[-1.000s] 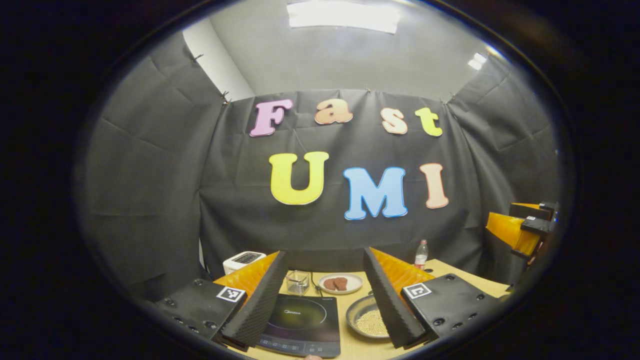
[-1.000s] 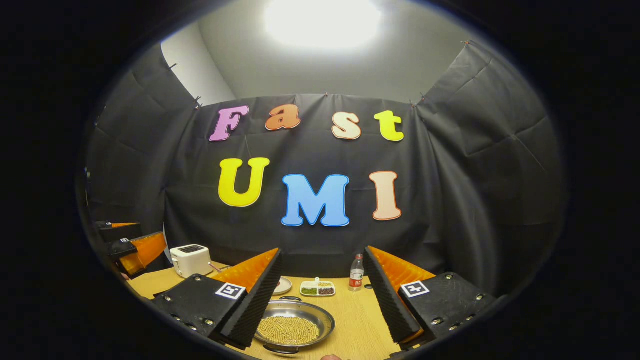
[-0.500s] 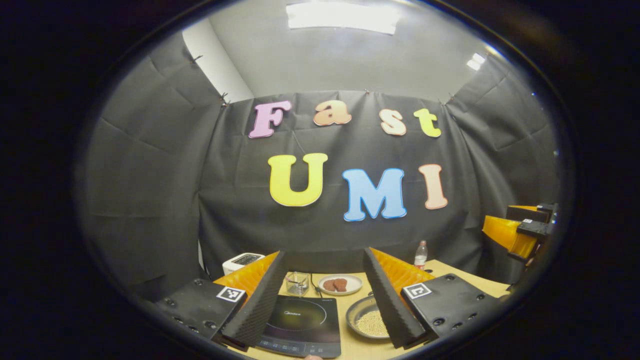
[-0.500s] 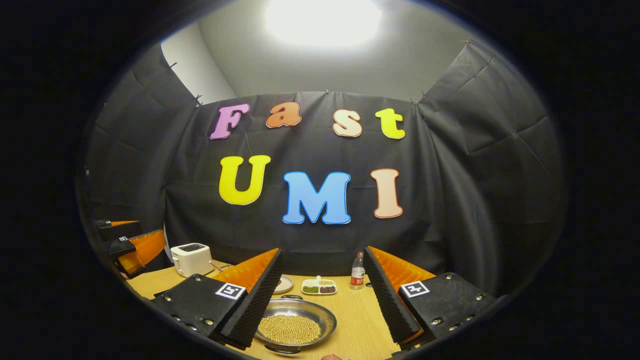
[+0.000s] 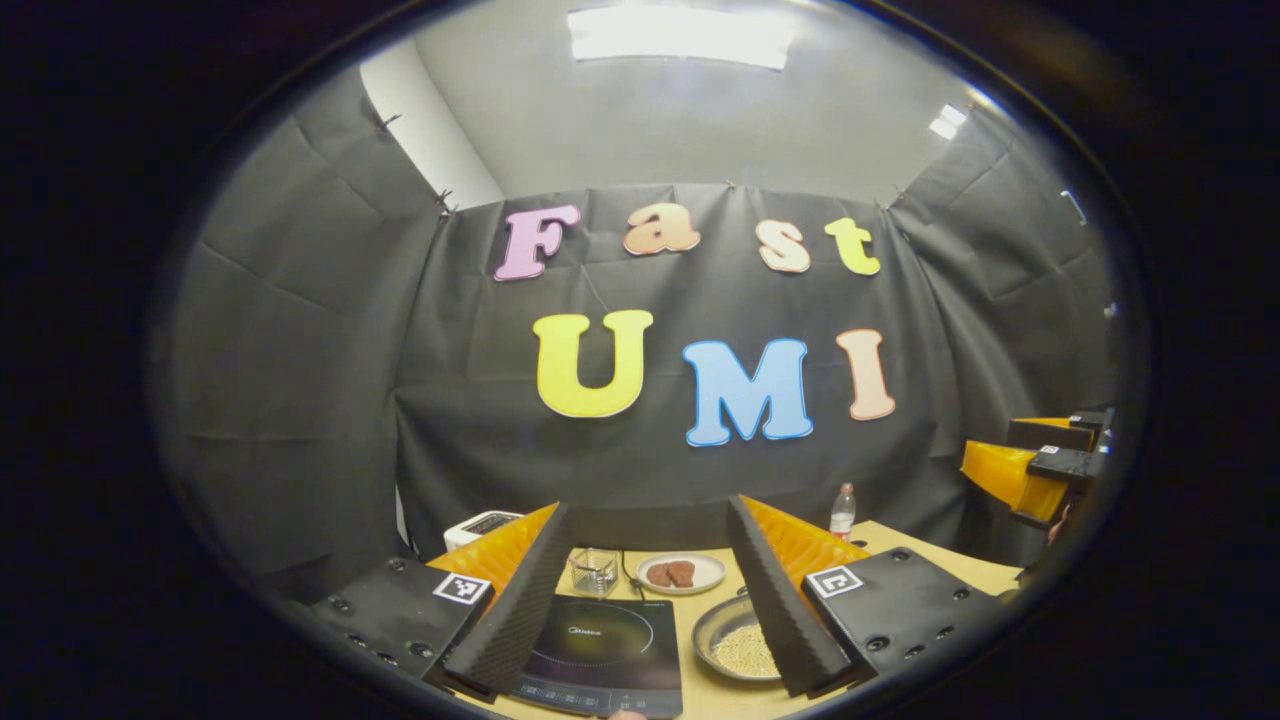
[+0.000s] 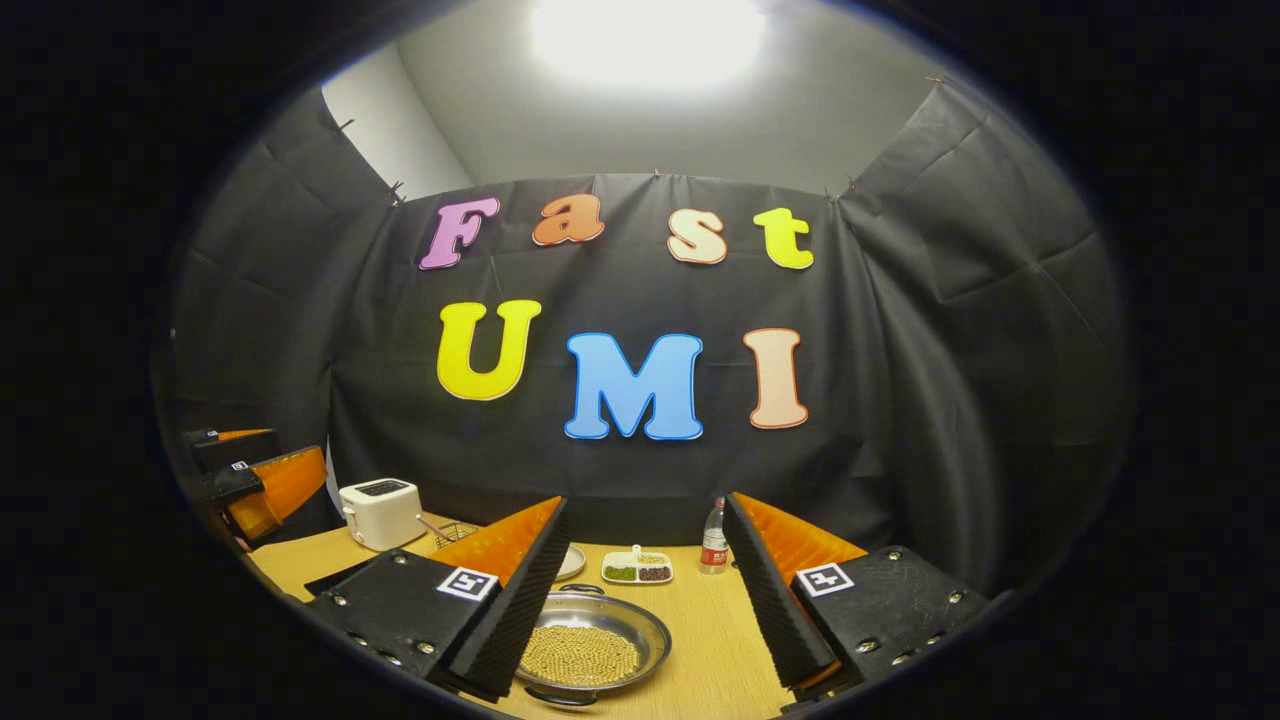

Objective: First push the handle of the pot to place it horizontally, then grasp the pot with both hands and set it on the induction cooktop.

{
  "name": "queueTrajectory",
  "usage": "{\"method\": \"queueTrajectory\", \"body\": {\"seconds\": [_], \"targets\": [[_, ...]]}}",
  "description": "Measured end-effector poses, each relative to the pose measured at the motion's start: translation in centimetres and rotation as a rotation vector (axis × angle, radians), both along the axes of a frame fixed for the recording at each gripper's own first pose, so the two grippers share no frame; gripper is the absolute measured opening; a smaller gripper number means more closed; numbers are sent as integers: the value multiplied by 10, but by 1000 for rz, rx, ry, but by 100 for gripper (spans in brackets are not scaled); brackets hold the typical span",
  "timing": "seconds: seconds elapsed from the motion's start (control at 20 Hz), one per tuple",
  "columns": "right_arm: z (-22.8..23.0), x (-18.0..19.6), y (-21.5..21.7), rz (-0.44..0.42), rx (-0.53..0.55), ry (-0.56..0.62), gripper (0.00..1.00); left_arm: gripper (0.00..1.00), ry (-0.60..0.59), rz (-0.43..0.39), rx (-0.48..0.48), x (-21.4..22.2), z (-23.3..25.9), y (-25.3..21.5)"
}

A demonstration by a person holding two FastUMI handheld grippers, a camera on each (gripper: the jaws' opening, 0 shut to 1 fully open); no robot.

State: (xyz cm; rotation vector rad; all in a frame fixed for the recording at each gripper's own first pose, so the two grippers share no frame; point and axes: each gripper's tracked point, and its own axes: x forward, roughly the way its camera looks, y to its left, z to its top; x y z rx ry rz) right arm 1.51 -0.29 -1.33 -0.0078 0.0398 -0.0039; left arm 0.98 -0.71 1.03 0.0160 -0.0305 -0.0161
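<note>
One pot [image 6: 592, 650], a shallow steel pan filled with pale yellow grains, sits on the wooden bench [image 6: 700, 640] near its front edge; a dark loop handle [image 6: 555, 698] shows at its near rim and another [image 6: 582, 589] at its far rim. In the left gripper view the pot [image 5: 735, 650] lies just right of the induction cooktop [image 5: 600, 645], apart from it, partly hidden by a finger. The cooktop is black, bare on top, at the front edge.

Right gripper [image 6: 645, 590]: released, jaws spread wide, held above the pot, touching nothing. Left gripper [image 5: 645, 590]: also spread wide, above the cooktop, holding nothing.

Farther back on the bench: a plate [image 5: 681, 572] with two brown pieces, a glass cup [image 5: 594, 572] beside it, a white toaster [image 6: 381, 512] toward the back left corner, a divided dish [image 6: 637, 569] of green and dark beans, and a bottle [image 6: 712, 545] near the back edge.
</note>
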Motion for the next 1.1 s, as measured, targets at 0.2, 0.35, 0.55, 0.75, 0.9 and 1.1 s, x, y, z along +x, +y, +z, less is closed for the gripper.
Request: {"method": "queueTrajectory", "body": {"seconds": [0.2,0.35,0.55,0.75,0.9,1.1], "targets": [[0,-1,-1,-10,-2,5,61,94,-5,10,4,-1,1,2],[-4,0,1,0,1,23,59,99,-5,16,4,-3,1,4],[-5,-1,-7,-29,26,25,11,99,-9,33,6,-7,3,8],[-6,-2,-18,-43,60,43,6,99,-8,41,5,-10,4,6],[-16,-1,-19,-2,65,62,1,93,-11,46,11,-12,7,1],[-17,0,-25,33,58,52,1,93,-13,58,23,-14,10,-15]]}}
